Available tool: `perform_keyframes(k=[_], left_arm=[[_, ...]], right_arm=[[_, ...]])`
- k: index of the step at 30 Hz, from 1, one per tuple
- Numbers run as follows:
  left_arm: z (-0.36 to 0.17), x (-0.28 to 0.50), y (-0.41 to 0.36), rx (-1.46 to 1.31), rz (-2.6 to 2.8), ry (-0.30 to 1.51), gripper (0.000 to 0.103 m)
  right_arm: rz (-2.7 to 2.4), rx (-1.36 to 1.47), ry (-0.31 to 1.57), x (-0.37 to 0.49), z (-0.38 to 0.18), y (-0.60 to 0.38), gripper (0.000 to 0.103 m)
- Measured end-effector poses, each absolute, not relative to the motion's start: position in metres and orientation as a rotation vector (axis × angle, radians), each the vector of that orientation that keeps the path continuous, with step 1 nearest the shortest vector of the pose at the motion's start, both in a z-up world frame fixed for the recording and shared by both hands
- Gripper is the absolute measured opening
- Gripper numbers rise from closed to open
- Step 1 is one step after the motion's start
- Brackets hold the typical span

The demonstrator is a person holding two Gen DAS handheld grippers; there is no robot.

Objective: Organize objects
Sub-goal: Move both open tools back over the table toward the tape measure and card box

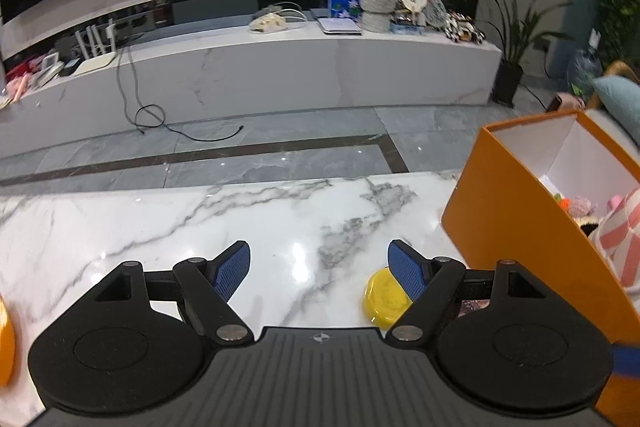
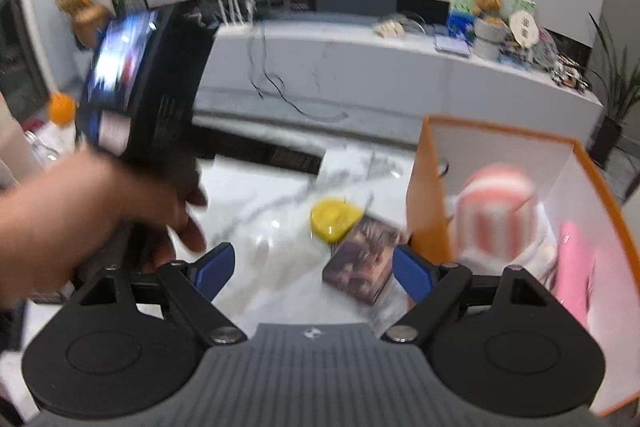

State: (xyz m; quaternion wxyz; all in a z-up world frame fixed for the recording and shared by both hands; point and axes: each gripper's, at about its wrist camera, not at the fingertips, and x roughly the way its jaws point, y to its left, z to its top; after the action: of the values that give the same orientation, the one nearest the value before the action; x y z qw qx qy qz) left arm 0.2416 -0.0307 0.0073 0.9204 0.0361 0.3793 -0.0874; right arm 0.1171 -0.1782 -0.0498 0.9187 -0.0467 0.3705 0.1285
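Observation:
A yellow round lid (image 1: 380, 297) lies on the white marble table (image 1: 200, 227), just left of an open orange box (image 1: 520, 227). My left gripper (image 1: 320, 273) is open over bare marble, its right finger partly covering the lid. In the blurred right wrist view the same yellow lid (image 2: 334, 219) sits beside a small dark patterned box (image 2: 360, 267), close to the orange box (image 2: 428, 195). My right gripper (image 2: 314, 271) is open above them with nothing between its pads. Its right fingertip stands next to the patterned box.
The orange box holds a pink-and-white striped soft thing (image 2: 496, 211) and a pink item (image 2: 572, 267). A hand (image 2: 100, 211) with the other gripper fills the left of the right wrist view. An orange-capped bottle (image 2: 60, 107) stands behind it. Beyond the table's far edge is floor.

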Motion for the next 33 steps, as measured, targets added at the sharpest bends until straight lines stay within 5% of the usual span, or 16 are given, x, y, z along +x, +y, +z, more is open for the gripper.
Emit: perform_keyframes(k=[16, 27, 33], left_arm=[[-0.030, 0.266, -0.058, 0.334, -0.388, 0.837, 0.087], [-0.044, 0.275, -0.062, 0.287, -0.524, 0.810, 0.086], [-0.045, 0.283, -0.068, 0.253, -0.624, 0.814, 0.083]], right_arm=[[-0.130, -0.037, 0.629, 0.129, -0.135, -0.149, 0.080], [-0.186, 0.055, 0.598, 0.141, -0.152, -0.154, 0.085], [-0.172, 0.074, 0.596, 0.152, -0.159, -0.156, 0.079]])
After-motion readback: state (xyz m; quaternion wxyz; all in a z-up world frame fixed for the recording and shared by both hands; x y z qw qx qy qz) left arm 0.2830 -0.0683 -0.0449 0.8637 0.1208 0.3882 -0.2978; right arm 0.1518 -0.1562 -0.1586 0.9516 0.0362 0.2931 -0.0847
